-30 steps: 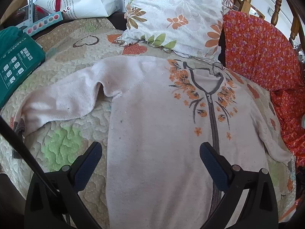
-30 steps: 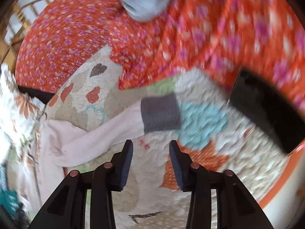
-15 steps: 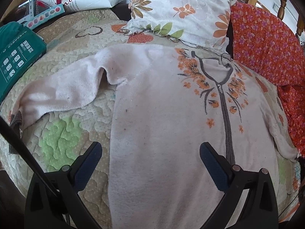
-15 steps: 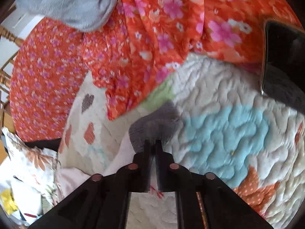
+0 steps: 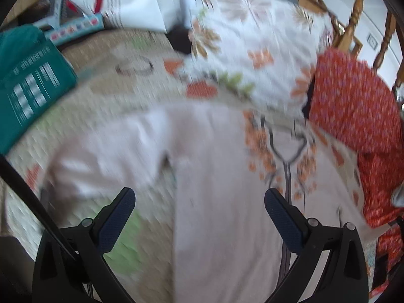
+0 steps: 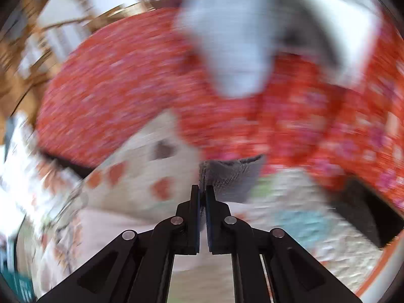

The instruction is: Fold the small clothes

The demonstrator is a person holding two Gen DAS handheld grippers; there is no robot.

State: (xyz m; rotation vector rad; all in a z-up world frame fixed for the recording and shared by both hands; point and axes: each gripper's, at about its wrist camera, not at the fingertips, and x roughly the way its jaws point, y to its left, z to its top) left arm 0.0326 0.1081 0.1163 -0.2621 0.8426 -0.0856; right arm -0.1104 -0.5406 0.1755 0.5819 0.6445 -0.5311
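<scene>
Folding the pale pink cardigan (image 5: 222, 202), which lies spread flat on the quilted bedspread (image 5: 121, 96) below the floral pillow (image 5: 255, 50).

It looks soft, light and limp, so I judge it will sag and drag unless I take it by firm edges: cuffs, hem, shoulders. My left tongs (image 5: 199, 209) hang wide apart over its body, holding nothing. My right tongs (image 6: 202, 192) are pinched tight on the grey cuff (image 6: 227, 174) of its sleeve, near the orange flowered cloth (image 6: 303, 116).
</scene>
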